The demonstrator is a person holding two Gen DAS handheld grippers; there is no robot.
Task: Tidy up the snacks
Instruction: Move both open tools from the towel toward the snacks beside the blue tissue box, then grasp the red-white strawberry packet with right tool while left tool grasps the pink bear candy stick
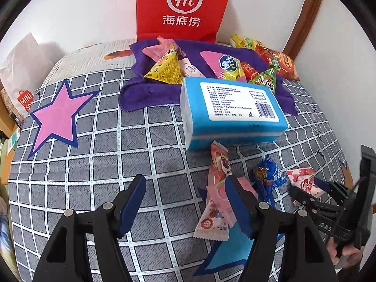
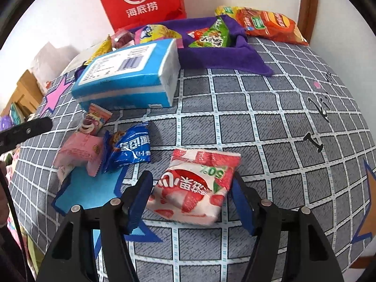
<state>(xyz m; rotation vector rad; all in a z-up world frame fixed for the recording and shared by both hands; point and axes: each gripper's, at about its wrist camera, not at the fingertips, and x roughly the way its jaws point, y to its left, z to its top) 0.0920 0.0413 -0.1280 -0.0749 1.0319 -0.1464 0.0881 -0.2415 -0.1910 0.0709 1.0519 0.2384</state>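
Between my right gripper's [image 2: 191,202] jaws lies a strawberry snack packet [image 2: 192,190] on the grid-patterned bedsheet [image 2: 270,127]; the jaws stand apart, and I cannot tell whether the pads touch it. Largest at the back, I see a red Haidilao paper bag [image 1: 184,7], contents hidden. Before it, a purple cloth [image 1: 150,87] bears assorted snack packets. A blue tissue pack [image 1: 231,112] rests just beside. My left gripper [image 1: 185,205] hangs half open over the bedsheet, holding nothing, its right jaw overlapping a pink wafer packet [image 1: 217,197].
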